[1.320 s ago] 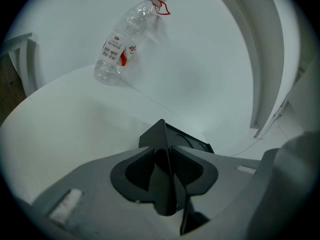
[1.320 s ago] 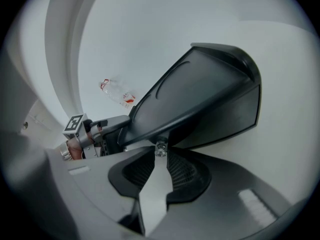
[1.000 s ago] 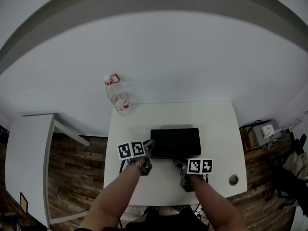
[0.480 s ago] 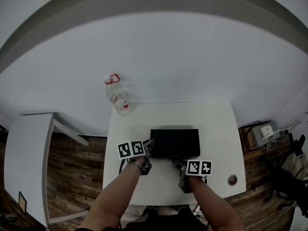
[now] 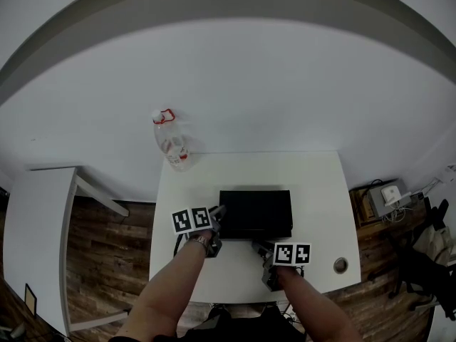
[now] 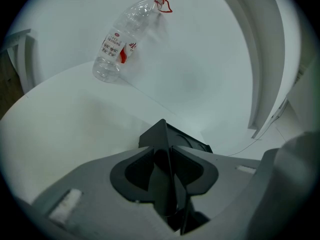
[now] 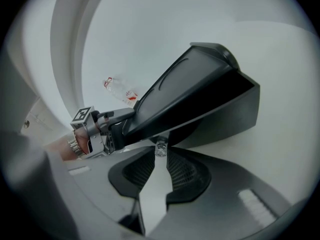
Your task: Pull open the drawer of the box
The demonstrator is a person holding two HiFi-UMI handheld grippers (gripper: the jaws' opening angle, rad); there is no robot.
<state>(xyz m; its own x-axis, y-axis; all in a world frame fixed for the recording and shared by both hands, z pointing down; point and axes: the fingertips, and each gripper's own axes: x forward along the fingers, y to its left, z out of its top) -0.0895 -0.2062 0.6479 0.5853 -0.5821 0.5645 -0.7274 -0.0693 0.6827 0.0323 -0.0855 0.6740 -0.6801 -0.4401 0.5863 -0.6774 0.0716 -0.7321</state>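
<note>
A black box (image 5: 255, 212) sits in the middle of the white table (image 5: 313, 191). My left gripper (image 5: 219, 217) is at the box's near left corner, and in the left gripper view its jaws (image 6: 167, 156) are shut on a thin black edge of the box (image 6: 159, 134). My right gripper (image 5: 258, 247) is at the box's front, close to me. In the right gripper view its jaws (image 7: 160, 153) pinch a small clear drawer knob (image 7: 160, 147) under the box's dark front (image 7: 200, 99). How far the drawer stands out is hidden.
A clear plastic bottle (image 5: 171, 144) with a red cap ring stands at the table's far left corner. A round cable hole (image 5: 340, 265) is at the near right. A second white table (image 5: 39, 226) stands left over the wooden floor. A small device (image 5: 388, 192) sits at the right.
My right gripper has drawn back a little toward me, away from the box's body, still pinching the knob. The left gripper stays at the corner.
</note>
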